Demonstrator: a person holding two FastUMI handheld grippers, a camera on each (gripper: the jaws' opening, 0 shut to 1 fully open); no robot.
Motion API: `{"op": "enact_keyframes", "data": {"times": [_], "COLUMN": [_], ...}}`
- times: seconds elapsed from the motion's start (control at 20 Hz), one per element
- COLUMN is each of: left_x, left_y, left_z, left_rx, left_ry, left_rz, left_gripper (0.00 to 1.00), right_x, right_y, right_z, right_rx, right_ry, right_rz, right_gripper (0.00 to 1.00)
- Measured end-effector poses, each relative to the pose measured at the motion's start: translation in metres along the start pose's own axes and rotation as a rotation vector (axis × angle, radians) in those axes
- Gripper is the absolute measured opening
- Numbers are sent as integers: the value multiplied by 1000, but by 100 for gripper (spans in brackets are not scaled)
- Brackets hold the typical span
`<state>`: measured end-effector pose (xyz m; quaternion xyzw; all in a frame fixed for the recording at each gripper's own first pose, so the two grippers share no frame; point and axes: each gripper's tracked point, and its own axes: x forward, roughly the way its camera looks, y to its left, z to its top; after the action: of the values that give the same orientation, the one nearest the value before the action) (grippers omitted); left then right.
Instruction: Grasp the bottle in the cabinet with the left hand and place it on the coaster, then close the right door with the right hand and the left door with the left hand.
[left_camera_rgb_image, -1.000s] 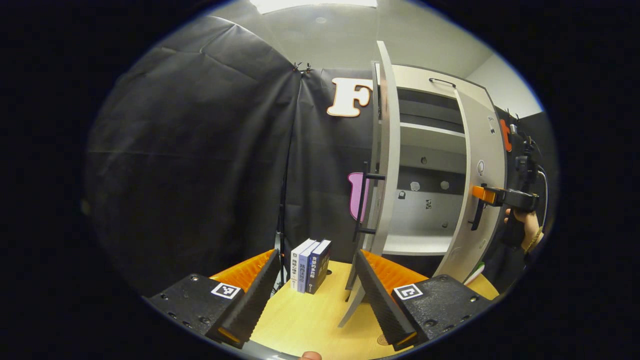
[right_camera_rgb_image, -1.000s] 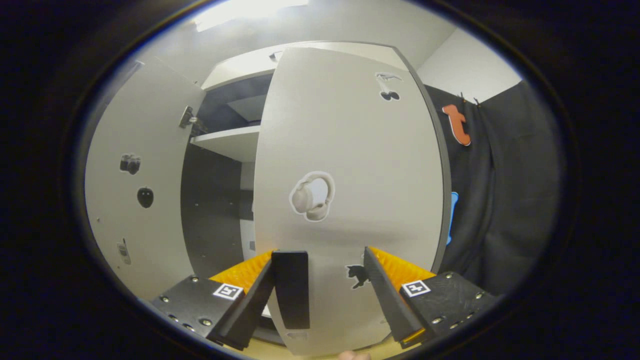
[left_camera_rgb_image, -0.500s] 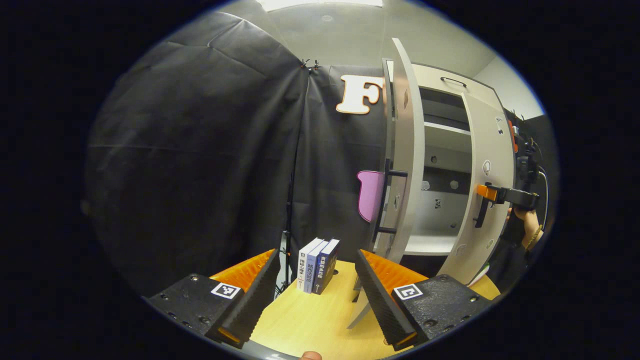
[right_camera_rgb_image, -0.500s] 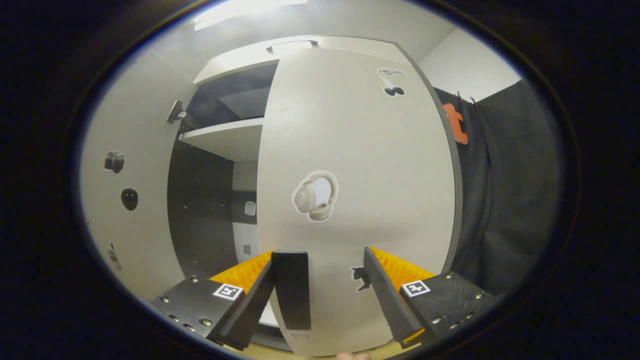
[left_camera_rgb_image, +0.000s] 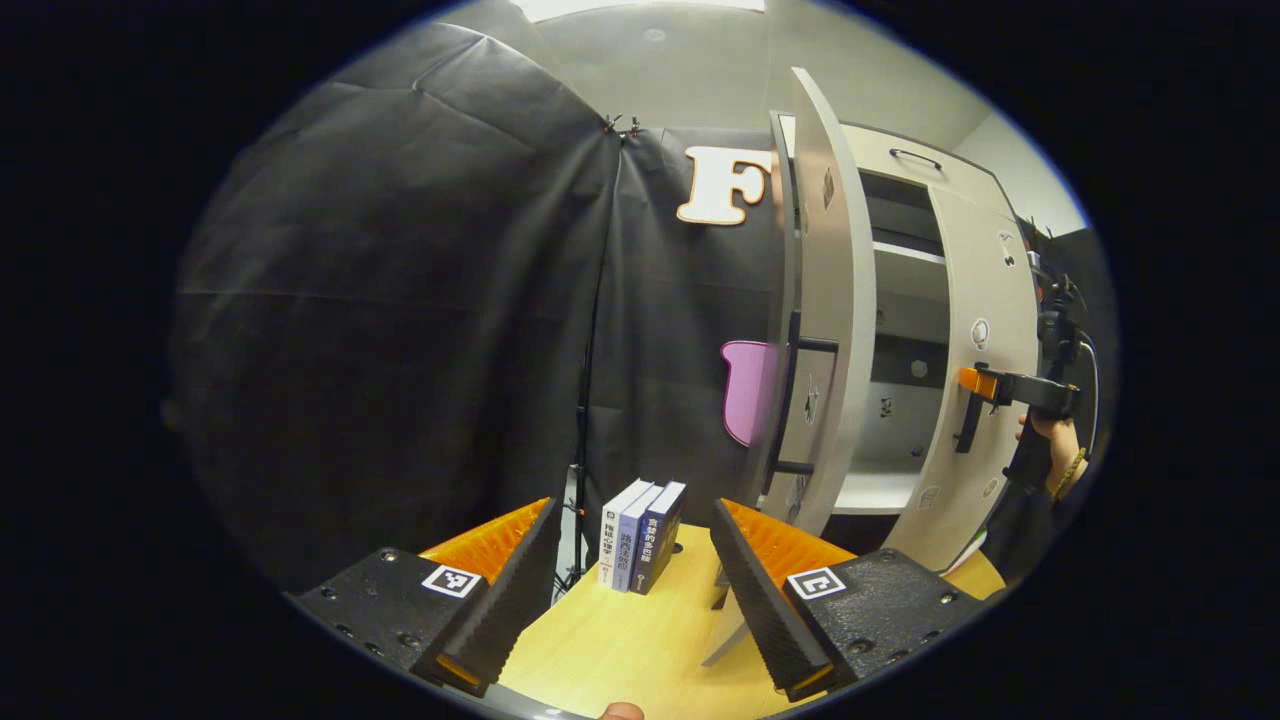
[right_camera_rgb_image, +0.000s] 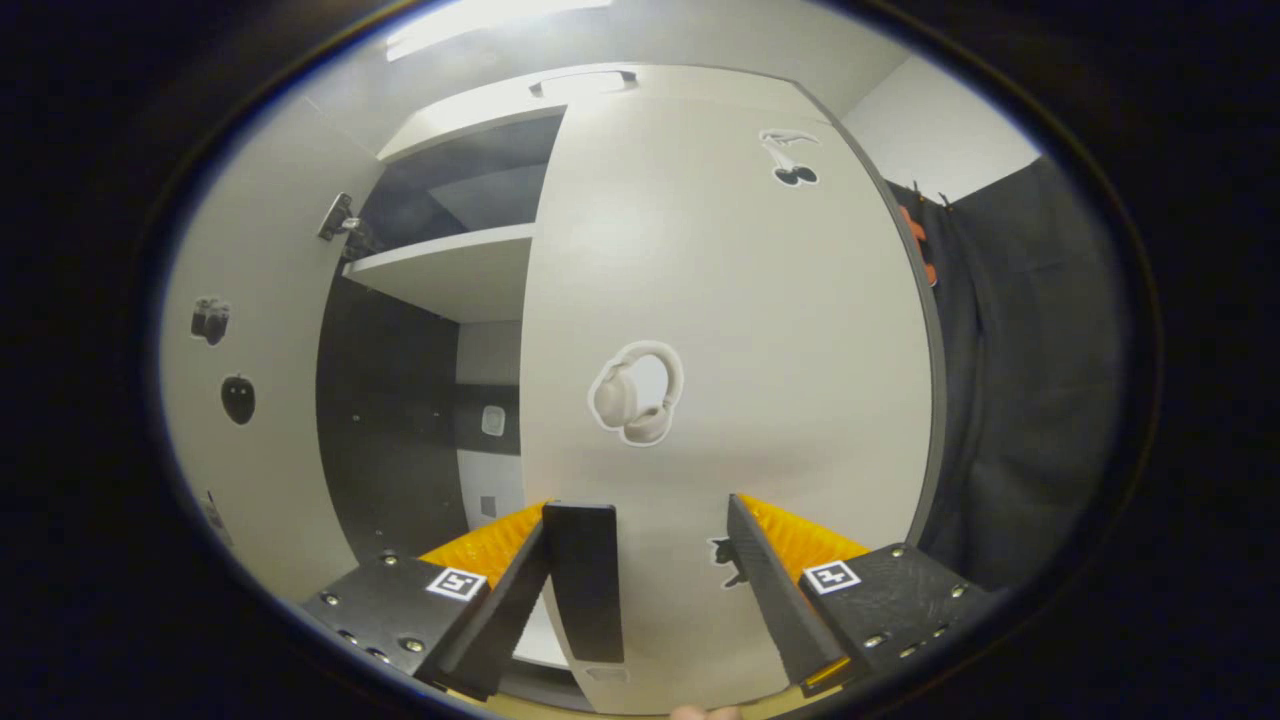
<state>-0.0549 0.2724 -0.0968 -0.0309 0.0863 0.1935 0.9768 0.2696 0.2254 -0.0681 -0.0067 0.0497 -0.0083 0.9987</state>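
Item 1: right door (right_camera_rgb_image: 730, 380). A flat, smooth, pale grey panel, tall axis upright, bearing a headphone sticker (right_camera_rgb_image: 637, 393) at mid-height and smaller stickers above and below. I see it from my right gripper view as partly swung in, with a dark gap of cabinet interior (right_camera_rgb_image: 400, 420) left of its free edge. A straight black bar handle (right_camera_rgb_image: 583, 580) runs vertically near that edge.

Item 2: right gripper (right_camera_rgb_image: 640, 590). My fingers stand apart, ribbed inner faces showing; the handle sits just inside the left finger, and I cannot tell whether it touches. In my left gripper view the same tool (left_camera_rgb_image: 985, 385) meets the door's outer face at handle height, held by a hand (left_camera_rgb_image: 1050, 440).

Item 3: left door (left_camera_rgb_image: 830, 330). Same smooth pale panel, upright, standing open edge-on toward me, its black bar handle (left_camera_rgb_image: 790, 400) vertical on the outer face.

Item 4: left gripper (left_camera_rgb_image: 635, 590). Jaws spread, nothing between them, hovering over a light wood tabletop (left_camera_rgb_image: 620, 640).

Item 5: white shelf (right_camera_rgb_image: 450, 275), horizontal, matte, inside the cabinet.

Item 6: three books (left_camera_rgb_image: 642, 535), upright, spines facing me, on the tabletop beside the left door.
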Motion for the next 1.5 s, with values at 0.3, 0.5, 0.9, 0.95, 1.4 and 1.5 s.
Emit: {"op": "enact_keyframes", "data": {"times": [0.3, 0.5, 0.9, 0.95, 1.4, 1.5], "left_x": [13, 24, 45, 48, 60, 59], "left_y": [-5, -23, -68, -73, -95, -102], "left_z": [0, 10, 72, 79, 97, 98], "left_rx": [-10, -26, -20, -27, 6, 11], "left_ry": [-2, -18, -137, -151, -148, -146], "left_rz": [-14, -71, -261, -285, -471, -502], "left_gripper": [95, 96, 95, 95, 91, 90], "right_x": [2, 3, -30, -39, -98, -107], "right_y": [-1, 0, 0, -4, -35, -35], "right_z": [-1, -2, 9, 11, -10, -23], "right_rx": [-13, -22, -59, -82, -98, -71], "right_ry": [-8, -11, -63, -77, -56, -19], "right_rz": [-21, -17, 33, 19, -60, -62], "right_gripper": [99, 96, 100, 100, 100, 100]}}
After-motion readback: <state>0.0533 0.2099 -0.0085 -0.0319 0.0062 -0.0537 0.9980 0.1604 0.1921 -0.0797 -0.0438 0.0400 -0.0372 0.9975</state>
